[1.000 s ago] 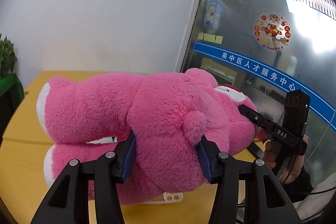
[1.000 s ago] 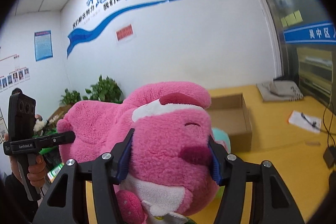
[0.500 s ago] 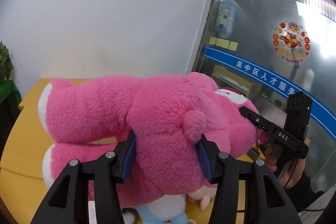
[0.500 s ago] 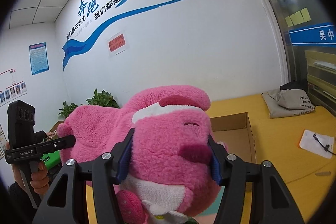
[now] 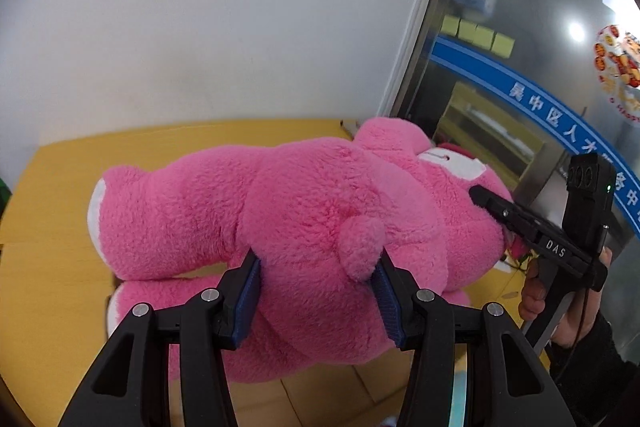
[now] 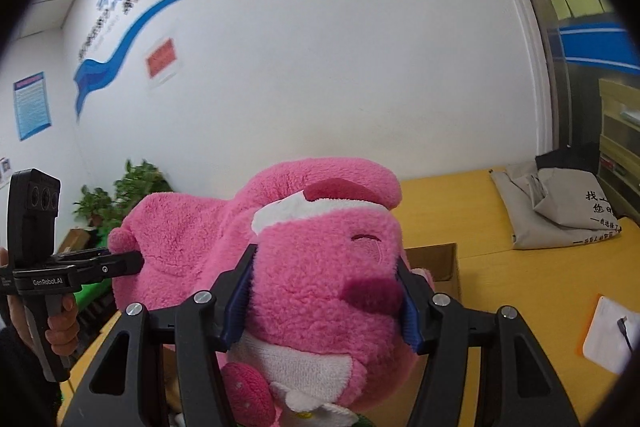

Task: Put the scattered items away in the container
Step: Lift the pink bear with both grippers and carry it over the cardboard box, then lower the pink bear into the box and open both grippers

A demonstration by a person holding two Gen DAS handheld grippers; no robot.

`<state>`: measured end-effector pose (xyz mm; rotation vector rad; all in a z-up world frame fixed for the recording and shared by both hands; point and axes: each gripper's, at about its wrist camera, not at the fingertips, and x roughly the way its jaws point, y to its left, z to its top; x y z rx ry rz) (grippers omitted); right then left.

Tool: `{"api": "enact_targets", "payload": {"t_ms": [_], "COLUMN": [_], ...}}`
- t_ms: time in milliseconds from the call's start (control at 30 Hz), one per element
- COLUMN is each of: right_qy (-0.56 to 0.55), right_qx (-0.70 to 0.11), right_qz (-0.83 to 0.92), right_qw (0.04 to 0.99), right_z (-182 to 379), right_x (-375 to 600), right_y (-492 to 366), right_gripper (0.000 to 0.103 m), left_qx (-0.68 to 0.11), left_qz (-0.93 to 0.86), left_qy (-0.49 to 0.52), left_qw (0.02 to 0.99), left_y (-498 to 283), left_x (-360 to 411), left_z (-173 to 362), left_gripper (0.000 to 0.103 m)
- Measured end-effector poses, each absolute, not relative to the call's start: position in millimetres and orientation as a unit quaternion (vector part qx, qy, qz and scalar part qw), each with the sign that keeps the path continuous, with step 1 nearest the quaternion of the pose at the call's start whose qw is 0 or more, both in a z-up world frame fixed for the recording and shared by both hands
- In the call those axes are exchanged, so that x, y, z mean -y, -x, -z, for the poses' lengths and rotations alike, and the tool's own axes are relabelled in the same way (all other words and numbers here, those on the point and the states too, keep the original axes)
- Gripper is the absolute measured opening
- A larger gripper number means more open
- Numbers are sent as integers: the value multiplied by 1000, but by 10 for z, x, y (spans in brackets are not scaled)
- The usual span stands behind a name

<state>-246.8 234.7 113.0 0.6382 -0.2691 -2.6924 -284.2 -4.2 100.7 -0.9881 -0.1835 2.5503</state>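
A big pink plush bear (image 5: 312, 211) hangs in the air, lying sideways and held at both ends. My left gripper (image 5: 318, 291) is shut on its rump, the blue pads pressing in on either side of the round tail. My right gripper (image 6: 324, 299) is shut on the bear's head (image 6: 320, 267), pads at both cheeks. One right finger (image 5: 520, 223) shows at the bear's face in the left wrist view. A brown cardboard box (image 6: 436, 263) lies just behind and under the bear, and its cardboard (image 5: 328, 399) shows beneath the body.
The yellow table (image 6: 500, 299) runs to a white wall. On it lie a grey cloth bag (image 6: 560, 215) at the back right and a white sheet with a cable (image 6: 608, 335) at the right edge. Potted plants (image 6: 120, 195) stand at the left, and a glass door (image 5: 520, 67) at the right.
Both grippers have carried the bear sideways across the table, still gripping it. The box is now close under the bear, and the small plush seen below half a second ago is out of view.
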Motion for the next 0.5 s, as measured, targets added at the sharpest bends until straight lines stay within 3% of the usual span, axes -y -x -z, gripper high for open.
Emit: {"api": "enact_targets", "payload": {"t_ms": [133, 233, 333, 433, 500], "right_qy": [-293, -424, -419, -417, -413], "right_qx": [74, 36, 40, 38, 32], "right_qz": [943, 901, 903, 904, 906], "right_qw": [136, 84, 82, 84, 83], "right_z": [-612, 129, 212, 168, 158], "right_x": [-2432, -2375, -2423, -2449, -2440], "right_y": [3159, 3631, 3670, 3664, 3629], "right_gripper": [64, 68, 74, 77, 77], "left_qx": [63, 84, 92, 65, 47], "left_qz": [-872, -834, -831, -841, -846], "left_qy": [445, 514, 515, 509, 504], "left_qw": [193, 184, 192, 172, 169], "left_y": [3652, 3917, 3929, 3836, 3745], "left_x": [211, 269, 338, 293, 269], "left_z": [-227, 296, 282, 201, 146], "left_gripper": [54, 57, 59, 70, 70]}}
